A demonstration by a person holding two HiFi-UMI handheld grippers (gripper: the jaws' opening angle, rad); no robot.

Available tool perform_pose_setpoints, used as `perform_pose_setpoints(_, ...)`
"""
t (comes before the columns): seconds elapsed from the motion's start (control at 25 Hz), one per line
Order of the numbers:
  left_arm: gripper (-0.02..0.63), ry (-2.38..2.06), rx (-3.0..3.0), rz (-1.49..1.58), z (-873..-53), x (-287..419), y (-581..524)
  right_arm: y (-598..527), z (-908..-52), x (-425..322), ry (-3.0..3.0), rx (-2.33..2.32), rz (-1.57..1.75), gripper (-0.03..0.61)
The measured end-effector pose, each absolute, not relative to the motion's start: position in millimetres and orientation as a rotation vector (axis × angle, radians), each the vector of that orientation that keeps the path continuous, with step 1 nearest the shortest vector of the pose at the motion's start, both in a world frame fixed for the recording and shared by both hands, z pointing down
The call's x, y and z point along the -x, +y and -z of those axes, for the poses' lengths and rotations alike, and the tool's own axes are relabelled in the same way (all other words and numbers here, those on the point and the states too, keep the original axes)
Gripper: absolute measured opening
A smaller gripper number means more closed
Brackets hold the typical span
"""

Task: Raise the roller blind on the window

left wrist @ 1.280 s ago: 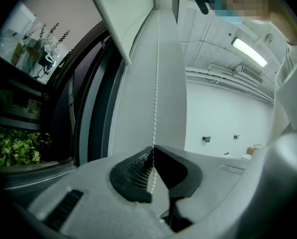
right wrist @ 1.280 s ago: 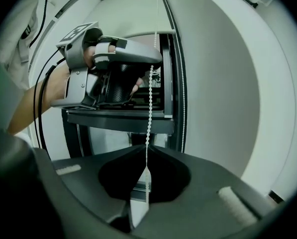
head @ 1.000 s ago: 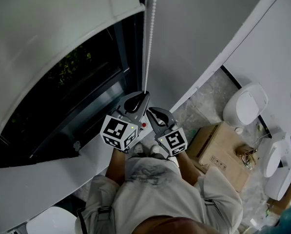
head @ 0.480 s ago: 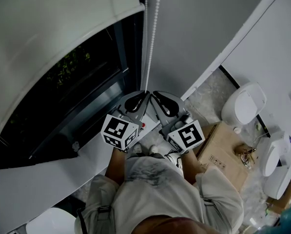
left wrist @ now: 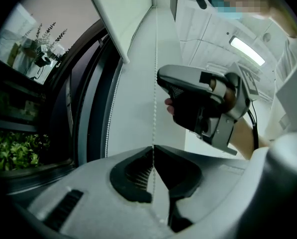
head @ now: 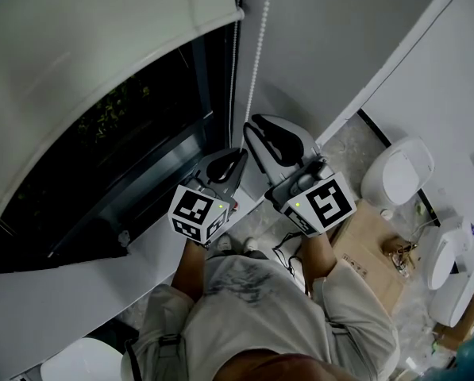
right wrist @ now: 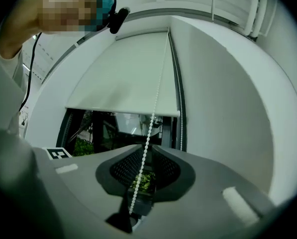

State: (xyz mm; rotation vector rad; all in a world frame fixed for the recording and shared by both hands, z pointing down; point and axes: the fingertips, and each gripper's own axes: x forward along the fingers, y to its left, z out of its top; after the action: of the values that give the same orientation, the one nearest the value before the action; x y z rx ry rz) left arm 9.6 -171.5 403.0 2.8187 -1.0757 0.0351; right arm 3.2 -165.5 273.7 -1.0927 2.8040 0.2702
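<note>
The white roller blind (head: 102, 38) covers the upper window, and its bottom bar (right wrist: 123, 111) hangs above the dark glass. A white bead chain (head: 258, 58) drops beside the window frame. My left gripper (head: 237, 152) is level and shut on this chain, which is pinched at the jaw tips (left wrist: 153, 147). My right gripper (head: 248, 127) is higher on the same strand. In the right gripper view its jaws (right wrist: 149, 146) stand slightly apart, so it is open with the chain (right wrist: 147, 143) running loosely between them. The right gripper (left wrist: 198, 101) also shows in the left gripper view. A second strand (head: 236, 70) hangs nearer the frame.
A dark window (head: 117, 149) shows green plants outside, with a white sill (head: 78, 292) below it. A white wall (head: 332, 46) rises to the right of the chain. On the floor lie a cardboard box (head: 364, 248) and white ceramic fixtures (head: 399, 169).
My right gripper has risen along the chain, from beside the left gripper to above it. The left gripper has kept its grip and place.
</note>
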Motion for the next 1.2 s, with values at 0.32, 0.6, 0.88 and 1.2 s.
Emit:
perform_pose_setpoints(0.32,0.020,-1.061,-2.831,-0.030,-400,-9,-170,-172,-235,7,2.795,1.072,-0.385,0.071)
perform_pose_setpoints(0.6,0.020,-1.055,-2.839,-0.019,-396,-11,-169,-181,-228,6,2.794,1.115,-0.328,0.012)
perform_pose_setpoints(0.88,0.020,-1.048,-2.827,-0.007,-400,-10,-170,-182,-231,5,2.792,1.138,-0.256,0.011)
perform_pose_setpoints(1.2,0.020,-1.047,-2.787,-0.036,-425,-8,-165,-178,-255,6,2.819,1.156,-0.216,0.011)
